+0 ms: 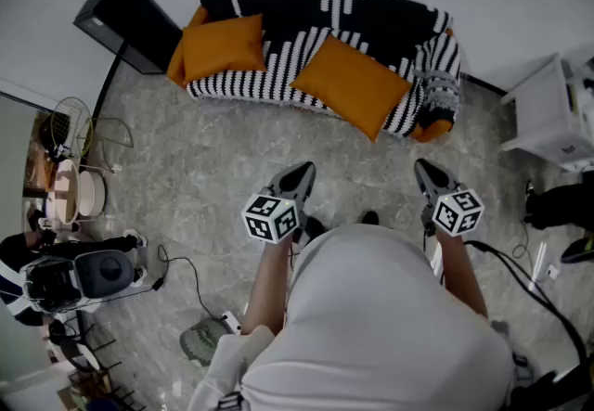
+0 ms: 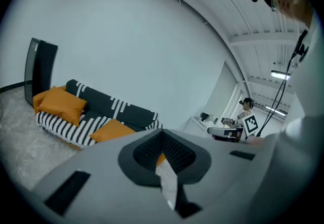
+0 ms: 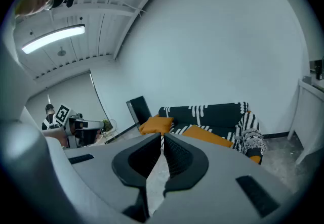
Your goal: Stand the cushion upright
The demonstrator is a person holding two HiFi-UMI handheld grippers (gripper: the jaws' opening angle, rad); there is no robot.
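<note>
Head view, looking steeply down: a person stands on a grey marbled stone floor point(image 1: 204, 173) facing a long sofa with a black-and-white striped fabric cover point(image 1: 371, 18) set against the white wall.

The left hand-held gripper point(image 1: 303, 169) and the right hand-held gripper point(image 1: 423, 164) are held side by side in front of the person's body. Each carries a white cube with black square markers, one on the left point(image 1: 271, 217) and one on the right point(image 1: 458, 211). Both point toward the sofa and slightly downward. In the left gripper view the two dark ribbed pads meet at their tips with nothing between them. In the right gripper view only a thin slit separates the pads, and nothing is clamped there either.

The orange square fabric cushion point(image 1: 351, 84) lies flat on the seat in the right half of the sofa, turned diagonally, with one corner reaching the seat's front edge. It sits ahead of both tools, well apart from them across bare floor, and in the head view it falls roughly between their two lines of aim.

A second orange cushion point(image 1: 223, 47) leans against the backrest at the sofa's left end. A black upright rectangular panel point(image 1: 130, 19) stands just beside that end. White box-shaped furniture point(image 1: 549, 112) stands near the sofa's right end.
</note>
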